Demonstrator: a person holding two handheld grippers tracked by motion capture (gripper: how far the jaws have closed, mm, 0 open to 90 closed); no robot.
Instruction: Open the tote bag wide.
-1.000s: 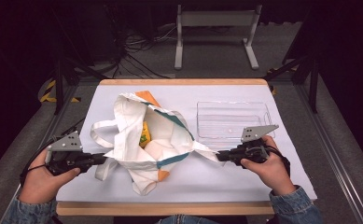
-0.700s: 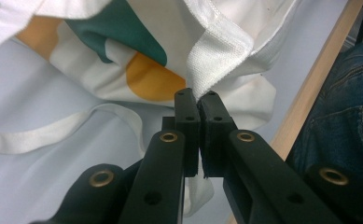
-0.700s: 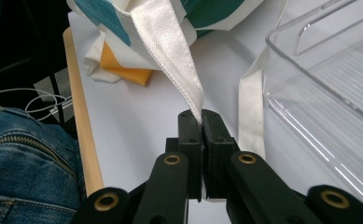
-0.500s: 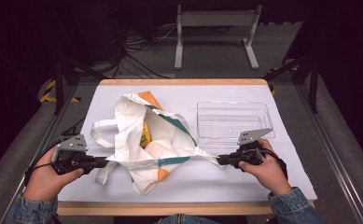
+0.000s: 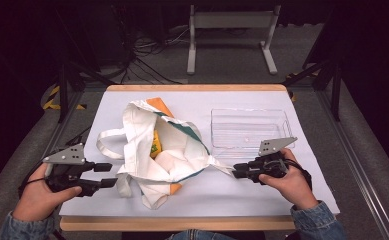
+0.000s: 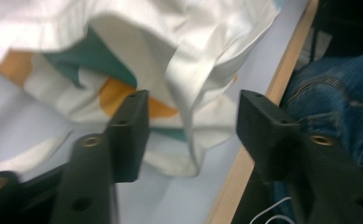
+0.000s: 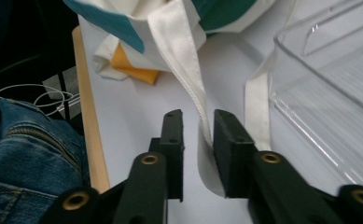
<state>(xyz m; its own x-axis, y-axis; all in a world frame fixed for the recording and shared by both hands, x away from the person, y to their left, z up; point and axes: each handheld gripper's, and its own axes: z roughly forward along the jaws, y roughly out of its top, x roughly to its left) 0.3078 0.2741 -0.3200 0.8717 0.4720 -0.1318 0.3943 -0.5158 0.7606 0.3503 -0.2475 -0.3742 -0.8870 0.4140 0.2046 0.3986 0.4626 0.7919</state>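
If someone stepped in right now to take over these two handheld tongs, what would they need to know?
Left tongs: jaws have just been opening, apart now, a fold of the tote bag between them, unpinched.
Right tongs: jaws have just been opening too; the bag strap hangs in the narrow gap and seems to lie against one pad, not clamped.
The bag lies crumpled mid-table, something yellow inside; clear tray right of it.
Done: both grips released. Left: bag contents not yet taken out, judging by the tray.
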